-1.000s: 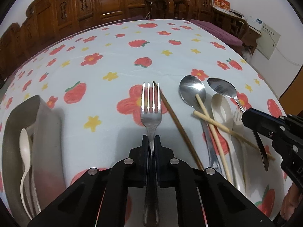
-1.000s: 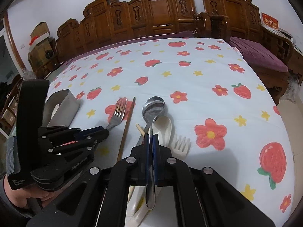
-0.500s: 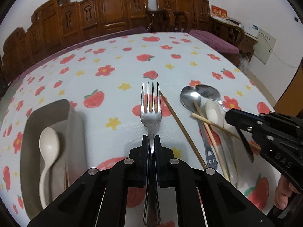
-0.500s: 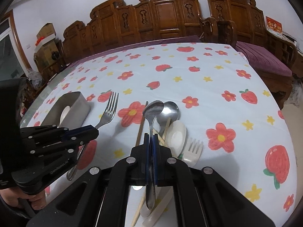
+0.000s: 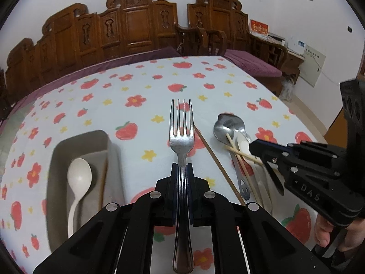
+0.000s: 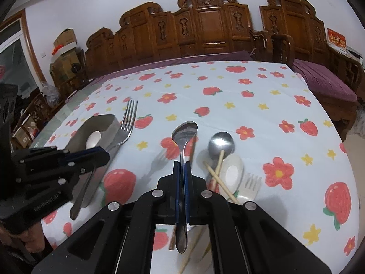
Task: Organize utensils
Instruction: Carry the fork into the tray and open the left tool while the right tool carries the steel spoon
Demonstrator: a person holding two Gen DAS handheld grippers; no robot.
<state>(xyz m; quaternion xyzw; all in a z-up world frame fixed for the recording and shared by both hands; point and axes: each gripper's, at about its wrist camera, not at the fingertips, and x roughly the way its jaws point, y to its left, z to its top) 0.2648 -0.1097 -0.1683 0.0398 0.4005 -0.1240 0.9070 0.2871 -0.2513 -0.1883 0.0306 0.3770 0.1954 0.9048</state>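
Observation:
My left gripper is shut on a metal fork and holds it above the table, tines forward. My right gripper is shut on a metal spoon, bowl forward, also lifted. A grey tray lies at the left with a white spoon and a chopstick in it. On the cloth at the right lie a metal spoon, a white spoon, a white fork, pale chopsticks and a brown chopstick. The left gripper and its fork show in the right wrist view.
The table has a white cloth with red flowers and strawberries. Carved wooden chairs stand along the far edge. The right gripper's body is at the right of the left wrist view, over the loose utensils.
Both grippers have risen with their utensils; the table looks farther away. The tray with the white spoon has come more fully into the left wrist view.

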